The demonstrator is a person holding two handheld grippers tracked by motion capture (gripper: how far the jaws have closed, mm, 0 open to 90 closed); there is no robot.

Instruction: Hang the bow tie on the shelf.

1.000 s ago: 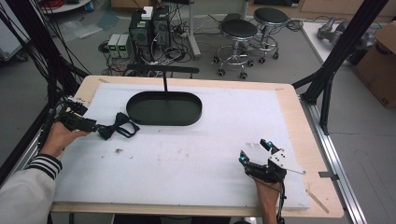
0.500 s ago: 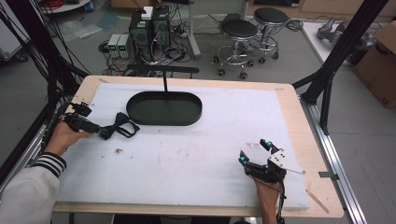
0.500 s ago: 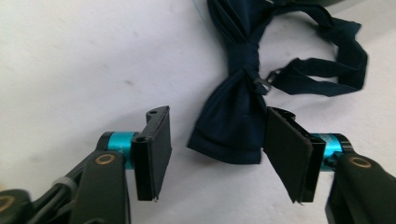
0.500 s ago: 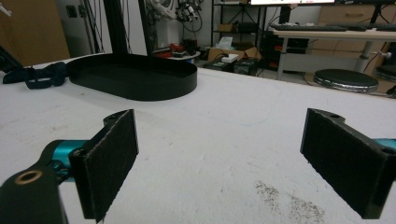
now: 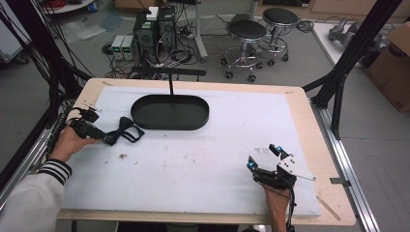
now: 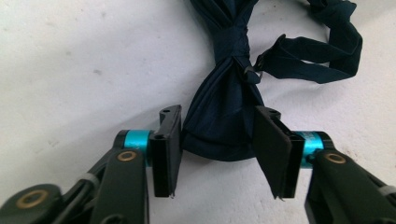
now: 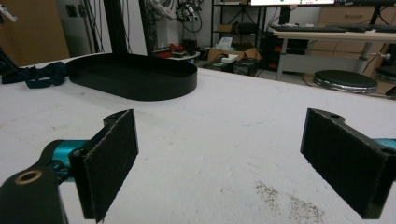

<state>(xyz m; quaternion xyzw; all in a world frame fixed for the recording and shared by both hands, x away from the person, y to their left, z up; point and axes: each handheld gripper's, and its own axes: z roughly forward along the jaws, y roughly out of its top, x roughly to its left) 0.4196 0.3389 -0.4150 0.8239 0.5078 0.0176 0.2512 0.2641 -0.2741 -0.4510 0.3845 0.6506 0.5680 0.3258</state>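
A dark navy bow tie (image 5: 124, 131) with its strap looped beside it lies flat on the white mat, left of the black oval tray (image 5: 169, 126). My left gripper (image 5: 109, 139) lies low on the mat with one wing of the bow tie (image 6: 224, 107) between its jaws. Those jaws have just been closing, and both pads (image 6: 168, 140) now touch the wing's edges. At the front right, my right gripper (image 5: 263, 155) rests open on the mat with bare mat between its jaws (image 7: 219, 126). From there the bow tie (image 7: 42, 74) shows far off to the left.
The tray (image 7: 140, 88) has a low wall and a thin upright post (image 5: 170, 84) at its back rim. Small dark crumbs (image 5: 122, 156) dot the mat. The wooden table edge (image 5: 333, 145) runs outside the mat, with black frame posts at both sides.
The left gripper's jaws have narrowed around the bow tie's wing. The bow tie and the right gripper have stayed where they were.
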